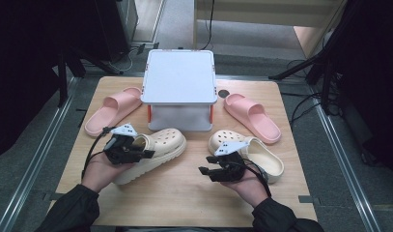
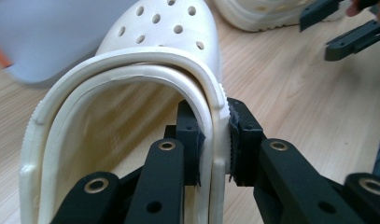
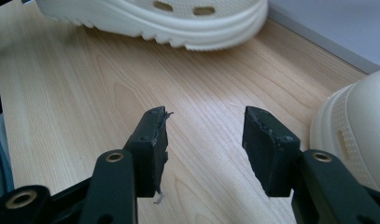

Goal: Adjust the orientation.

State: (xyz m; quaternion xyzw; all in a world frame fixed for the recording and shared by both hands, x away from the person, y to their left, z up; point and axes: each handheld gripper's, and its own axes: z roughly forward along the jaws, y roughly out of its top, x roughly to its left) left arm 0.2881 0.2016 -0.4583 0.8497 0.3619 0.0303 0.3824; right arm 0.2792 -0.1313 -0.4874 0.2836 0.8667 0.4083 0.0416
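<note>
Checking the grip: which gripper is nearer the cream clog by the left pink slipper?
Left. The left gripper is shut on that clog's heel rim; the right gripper hangs open, apart from it, over the table.

I see a pale wood-grain counter (image 1: pixel 184 193). At its far middle stands a white stand (image 1: pixel 179 77) with orange-red trim at its corners. Left of the stand lies a pink slide (image 1: pixel 112 110), and right of it a second pink slide (image 1: pixel 252 117). In front of the stand, the left clog (image 1: pixel 158 150) is cream with a dotting of round holes over its toe; the right clog (image 1: pixel 254 154) matches it. My left claw (image 2: pixel 214 144) and right claw (image 3: pixel 204 140) are black with brass-coloured rivets.
</note>
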